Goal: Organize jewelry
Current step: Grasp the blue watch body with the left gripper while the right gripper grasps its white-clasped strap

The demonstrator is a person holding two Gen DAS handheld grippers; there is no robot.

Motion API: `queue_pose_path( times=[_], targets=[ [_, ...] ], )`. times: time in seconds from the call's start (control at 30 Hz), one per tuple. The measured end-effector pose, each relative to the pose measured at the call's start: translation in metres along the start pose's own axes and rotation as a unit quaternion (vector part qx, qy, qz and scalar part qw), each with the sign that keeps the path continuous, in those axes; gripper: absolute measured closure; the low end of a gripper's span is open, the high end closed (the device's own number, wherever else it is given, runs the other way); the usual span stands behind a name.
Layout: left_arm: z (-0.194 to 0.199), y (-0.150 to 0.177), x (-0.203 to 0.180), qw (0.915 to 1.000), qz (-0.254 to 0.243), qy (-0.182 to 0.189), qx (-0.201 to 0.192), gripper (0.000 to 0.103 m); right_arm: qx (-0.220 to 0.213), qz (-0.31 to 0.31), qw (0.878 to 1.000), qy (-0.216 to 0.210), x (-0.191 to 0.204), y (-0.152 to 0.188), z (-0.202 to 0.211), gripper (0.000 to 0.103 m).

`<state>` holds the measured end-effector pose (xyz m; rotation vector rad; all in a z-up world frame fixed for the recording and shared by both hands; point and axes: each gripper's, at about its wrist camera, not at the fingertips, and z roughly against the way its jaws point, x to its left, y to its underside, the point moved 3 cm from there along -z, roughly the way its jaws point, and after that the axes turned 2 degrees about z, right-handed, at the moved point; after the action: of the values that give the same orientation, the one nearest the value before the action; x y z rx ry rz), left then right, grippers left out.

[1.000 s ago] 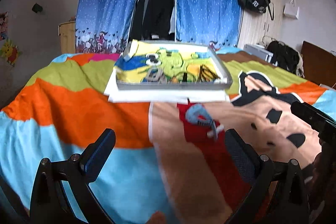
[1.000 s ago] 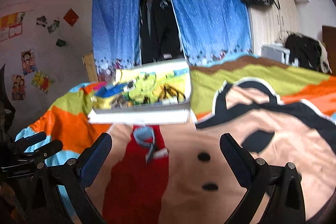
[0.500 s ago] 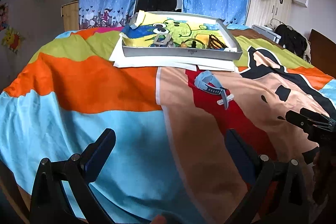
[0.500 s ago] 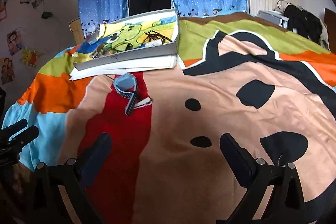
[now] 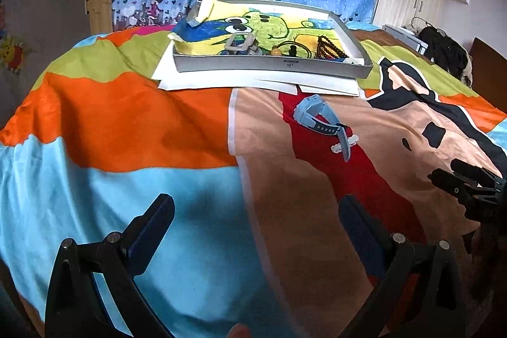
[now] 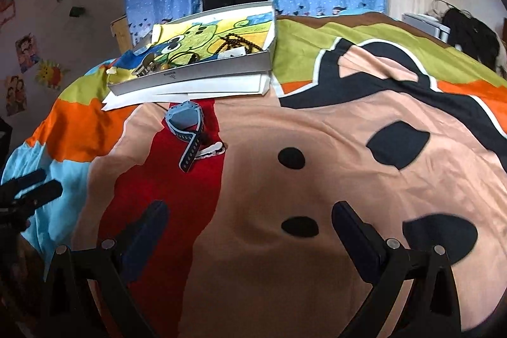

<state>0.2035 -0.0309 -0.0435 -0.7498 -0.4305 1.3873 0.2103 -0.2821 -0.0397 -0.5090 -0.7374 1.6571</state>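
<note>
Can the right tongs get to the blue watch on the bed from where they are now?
Probably yes. The right tongs are open and empty, and only bare bedspread lies between them and the watch, which sits ahead to their left, outside the tray.

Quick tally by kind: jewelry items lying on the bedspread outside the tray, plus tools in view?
Watch: 1
Hair clip: 1
Left tool, open: 1
Right tool, open: 1
Total: 4
The tray also holds beads and other small pieces, too jumbled to count.
</note>
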Motion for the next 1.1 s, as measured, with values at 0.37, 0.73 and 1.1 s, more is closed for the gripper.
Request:
queue_pose_path(
  times=[0.37,0.73,1.1],
  targets=[
    [-0.056,-0.040,-0.002,0.9984,-0.001,0.050,0.026,0.002,0.017,0.067,0.993,-0.093,-0.020,-0.039,-0.050,0.000],
    [-0.122,-0.088,-0.020,0.9924,-0.019,0.111,0.048,0.004,0.057,0.144,0.973,-0.172,-0.002,-0.053,-0.102,0.029],
    [-0.171,-0.094,-0.024,0.9862,-0.026,0.139,0.086,0.055,0.087,0.212,0.950,-0.213,0.015,-0.056,-0.129,0.052]
  ],
)
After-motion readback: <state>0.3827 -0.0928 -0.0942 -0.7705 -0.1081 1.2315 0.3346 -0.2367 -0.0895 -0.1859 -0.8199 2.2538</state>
